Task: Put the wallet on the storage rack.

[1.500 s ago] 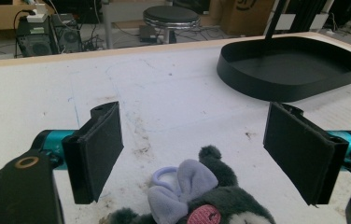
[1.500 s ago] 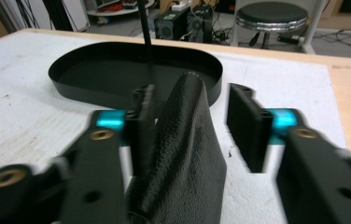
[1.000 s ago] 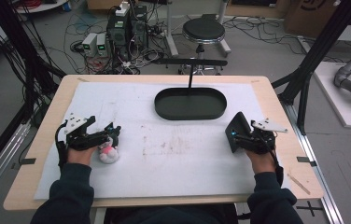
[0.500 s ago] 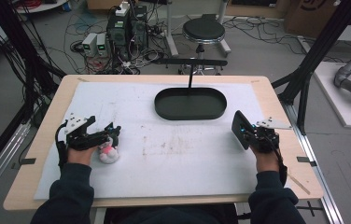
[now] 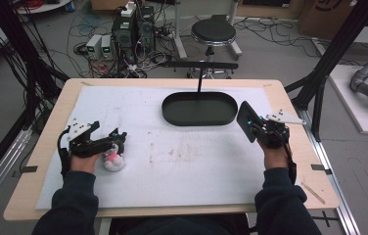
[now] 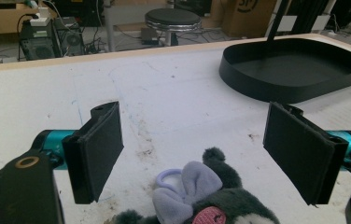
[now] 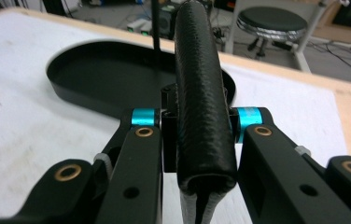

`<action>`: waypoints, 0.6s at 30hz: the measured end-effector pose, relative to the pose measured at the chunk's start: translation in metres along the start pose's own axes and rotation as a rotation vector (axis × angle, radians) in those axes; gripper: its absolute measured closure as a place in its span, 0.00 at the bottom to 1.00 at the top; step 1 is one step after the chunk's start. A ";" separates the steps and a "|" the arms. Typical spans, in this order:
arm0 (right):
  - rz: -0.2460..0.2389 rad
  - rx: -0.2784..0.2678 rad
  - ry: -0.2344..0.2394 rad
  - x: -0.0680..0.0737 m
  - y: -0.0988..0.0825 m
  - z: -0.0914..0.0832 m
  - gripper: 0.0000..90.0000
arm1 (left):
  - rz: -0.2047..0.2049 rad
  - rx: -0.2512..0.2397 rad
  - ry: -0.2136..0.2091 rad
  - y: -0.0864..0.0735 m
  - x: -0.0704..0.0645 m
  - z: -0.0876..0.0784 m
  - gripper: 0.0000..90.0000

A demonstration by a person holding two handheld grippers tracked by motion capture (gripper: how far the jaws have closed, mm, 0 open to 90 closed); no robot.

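Observation:
A soft toy (image 5: 113, 160) with a grey body, a lilac bow and a pink patch lies on the white sheet at the left. My left gripper (image 5: 116, 142) rests over it, and in the left gripper view the toy (image 6: 211, 200) sits low between the wide open jaws of that gripper (image 6: 197, 154), touching neither pad. At the right, a flat black leather-look case (image 5: 246, 120) stands on edge, lifted a little off the table. My right gripper (image 5: 258, 129) has just been closing on it. The case (image 7: 201, 84) is pinched between the pads of the right gripper (image 7: 197, 126).
A shallow black oval tray (image 5: 172, 115) sits at the back middle of the sheet, just left of the held case. A thin black post (image 5: 199, 81) rises behind it. The wooden table edge (image 5: 314, 161) runs close to my right hand.
The right jaws have closed onto the black case and the right hand has lifted it slightly and shifted it toward the tray. The left gripper and the toy have stayed put.

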State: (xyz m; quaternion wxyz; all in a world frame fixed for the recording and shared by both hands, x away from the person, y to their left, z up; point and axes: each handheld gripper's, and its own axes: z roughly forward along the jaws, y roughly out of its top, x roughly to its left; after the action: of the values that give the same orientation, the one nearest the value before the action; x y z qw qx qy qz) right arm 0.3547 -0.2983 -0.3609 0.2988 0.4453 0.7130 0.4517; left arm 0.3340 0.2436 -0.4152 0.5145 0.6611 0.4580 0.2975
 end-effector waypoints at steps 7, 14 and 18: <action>-0.057 -0.027 0.037 0.012 0.031 0.020 0.87 | 0.007 -0.004 -0.007 0.000 -0.001 0.001 0.22; -0.079 -0.032 0.062 0.028 0.045 0.052 0.87 | 0.007 -0.005 -0.011 0.000 -0.001 0.001 0.22; -0.082 -0.028 0.075 0.038 0.048 0.072 0.87 | 0.007 -0.008 -0.008 0.000 -0.001 0.000 0.22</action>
State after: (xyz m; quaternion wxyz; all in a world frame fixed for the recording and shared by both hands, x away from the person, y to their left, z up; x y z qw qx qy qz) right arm 0.4154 -0.2273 -0.3480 0.2962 0.3942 0.7350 0.4654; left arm 0.3336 0.2429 -0.4147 0.5180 0.6617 0.4523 0.2986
